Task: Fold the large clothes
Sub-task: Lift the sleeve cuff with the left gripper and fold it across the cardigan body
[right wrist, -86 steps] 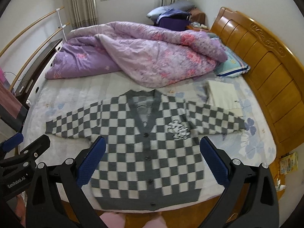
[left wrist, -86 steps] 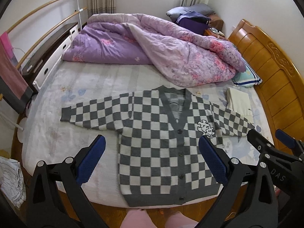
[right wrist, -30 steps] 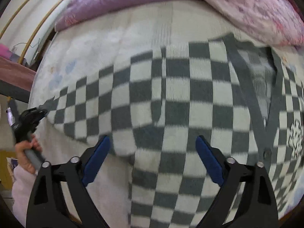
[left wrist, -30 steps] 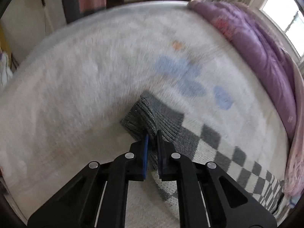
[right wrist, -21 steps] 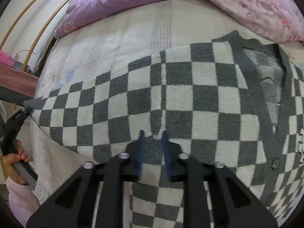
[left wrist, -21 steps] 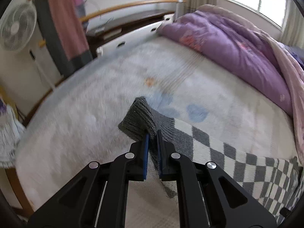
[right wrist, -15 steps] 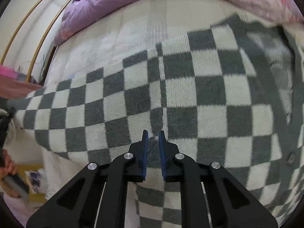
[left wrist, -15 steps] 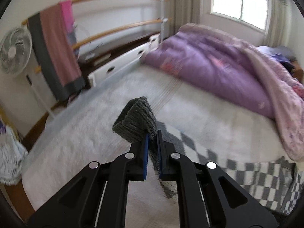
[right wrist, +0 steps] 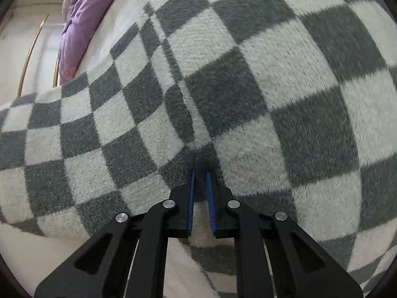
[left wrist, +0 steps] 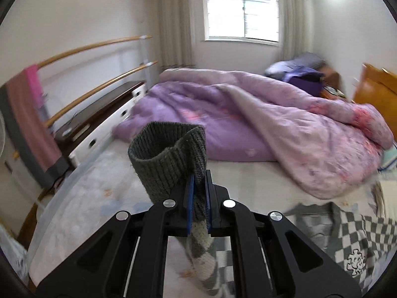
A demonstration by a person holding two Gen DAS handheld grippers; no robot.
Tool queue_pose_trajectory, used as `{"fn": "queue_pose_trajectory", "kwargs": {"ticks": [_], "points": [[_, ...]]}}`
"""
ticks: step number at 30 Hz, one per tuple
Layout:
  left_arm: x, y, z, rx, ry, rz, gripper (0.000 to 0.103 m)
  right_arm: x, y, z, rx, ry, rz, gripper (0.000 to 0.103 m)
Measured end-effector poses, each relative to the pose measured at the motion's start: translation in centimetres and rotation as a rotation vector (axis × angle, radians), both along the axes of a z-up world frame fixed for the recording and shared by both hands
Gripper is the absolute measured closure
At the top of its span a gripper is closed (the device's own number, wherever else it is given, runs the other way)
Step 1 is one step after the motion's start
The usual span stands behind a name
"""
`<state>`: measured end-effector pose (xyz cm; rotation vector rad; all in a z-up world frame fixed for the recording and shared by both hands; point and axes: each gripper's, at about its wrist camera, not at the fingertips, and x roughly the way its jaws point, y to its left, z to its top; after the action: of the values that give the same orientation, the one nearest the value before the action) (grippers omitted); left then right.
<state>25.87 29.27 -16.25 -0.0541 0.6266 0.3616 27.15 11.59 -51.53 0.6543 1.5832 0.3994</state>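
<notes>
A: Where is the cardigan (right wrist: 248, 87)?
B: Flat on the bed (left wrist: 248, 181); its sleeve runs sideways from the body, and the left gripper (left wrist: 198, 198) is clamped on the cuff (left wrist: 168, 154), lifted above the sheet.
A: And the right gripper (right wrist: 200, 193)?
B: Pinched on knit at the armpit seam; this looks like the pivot for the fold.
A: Around?
B: Purple quilt (left wrist: 248, 119), window (left wrist: 242, 15) behind.

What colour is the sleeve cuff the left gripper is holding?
Plain dark grey ribbed knit on the cuff; the cardigan is grey-and-cream check. Best seen in the left wrist view.
</notes>
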Motion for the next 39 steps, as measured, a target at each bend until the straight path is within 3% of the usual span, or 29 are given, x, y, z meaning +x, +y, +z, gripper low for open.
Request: {"fn": "queue_pose_trajectory", "kwargs": {"ticks": [7,11,18,22,25,29,31,32,33,35,36,39], "points": [[4.3,-12.2,-0.9,-0.017,0.026,-0.205,0.095,-1.4,-1.2,-0.2,0.082,0.078,0.015,0.093],[6.2,-18.6,-2.9,-0.013,0.071,-0.292,0.095,-2.6,-4.9,0.6,0.139,0.150,-0.013,0.093],[8.6,-29.9,-9.3,-0.013,0.201,-0.420,0.095,-6.6,-19.3,2.5,0.133,0.180,-0.252,0.093],[9.7,-35.3,-13.6,-0.003,0.283,-0.490,0.095,-10.4,-28.4,4.4,0.054,0.155,-0.376,0.093],[10.1,-38.5,-17.3,0.023,0.343,-0.520,0.095,-12.7,-33.5,4.9,0.051,0.159,-0.503,0.093],[10.0,-42.3,-23.7,0.043,0.453,-0.577,0.094,-14.2,-38.2,5.2,-0.019,0.175,-0.564,0.093],[10.0,-43.5,-26.4,0.031,0.527,-0.599,0.087,-14.7,-40.7,5.4,-0.024,0.178,-0.611,0.093],[9.9,-44.2,-28.2,-0.022,0.592,-0.639,0.066,-14.9,-42.4,5.4,-0.017,0.179,-0.633,0.090],[9.8,-44.5,-29.4,-0.081,0.647,-0.681,0.053,-14.8,-43.5,5.6,-0.015,0.177,-0.664,0.090],[9.2,-44.2,-30.2,-0.130,0.719,-0.693,0.052,-14.2,-44.0,6.3,-0.033,0.158,-0.697,0.089],[8.8,-43.8,-30.1,-0.139,0.724,-0.683,0.045,-13.8,-44.6,7.1,-0.053,0.137,-0.695,0.088],[7.3,-41.1,-27.9,-0.218,0.685,-0.666,0.033,-12.0,-44.9,8.5,-0.124,0.105,-0.649,0.066]]}}
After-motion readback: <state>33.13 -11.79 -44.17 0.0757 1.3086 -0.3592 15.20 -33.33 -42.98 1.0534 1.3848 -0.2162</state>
